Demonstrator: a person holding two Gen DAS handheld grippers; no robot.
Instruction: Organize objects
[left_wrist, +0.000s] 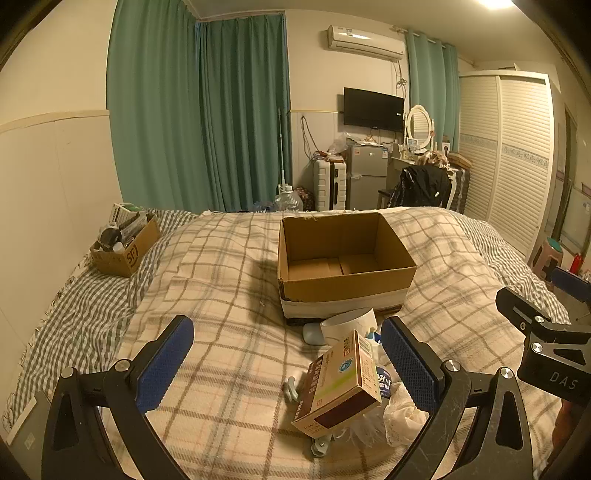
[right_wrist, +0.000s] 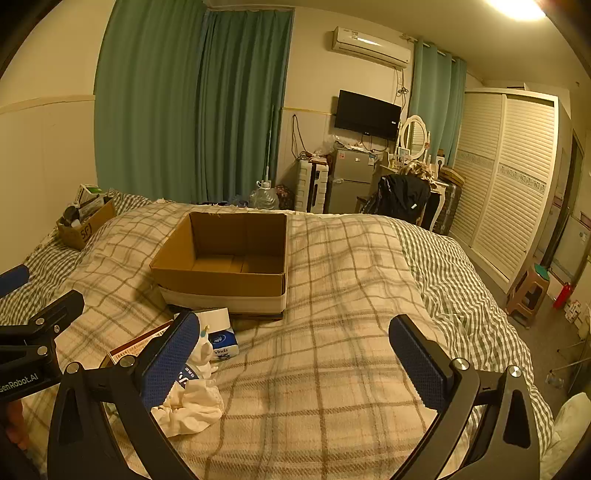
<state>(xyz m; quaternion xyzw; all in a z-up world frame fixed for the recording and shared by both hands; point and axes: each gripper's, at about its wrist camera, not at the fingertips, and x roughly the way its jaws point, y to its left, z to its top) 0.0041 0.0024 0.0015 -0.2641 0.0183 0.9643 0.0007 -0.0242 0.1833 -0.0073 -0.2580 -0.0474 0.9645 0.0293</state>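
Left wrist view: left gripper (left_wrist: 286, 363) is spread wide over the plaid blanket (left_wrist: 229, 295), holding nothing. A brown medicine box (left_wrist: 341, 384) lies tilted on the pile between its fingers, just in front of the open cardboard box (left_wrist: 343, 258).

Right wrist view: right gripper (right_wrist: 295, 360) is wide too, with nothing in it. The Vinda tissue pack (right_wrist: 222, 341) and white cloth (right_wrist: 192, 402) sit by its left finger, near the cardboard box (right_wrist: 225, 254).

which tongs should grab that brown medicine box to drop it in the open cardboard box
Left. The left tongs stand open with the medicine box right between them; the right tongs frame bare blanket, beside the pile.
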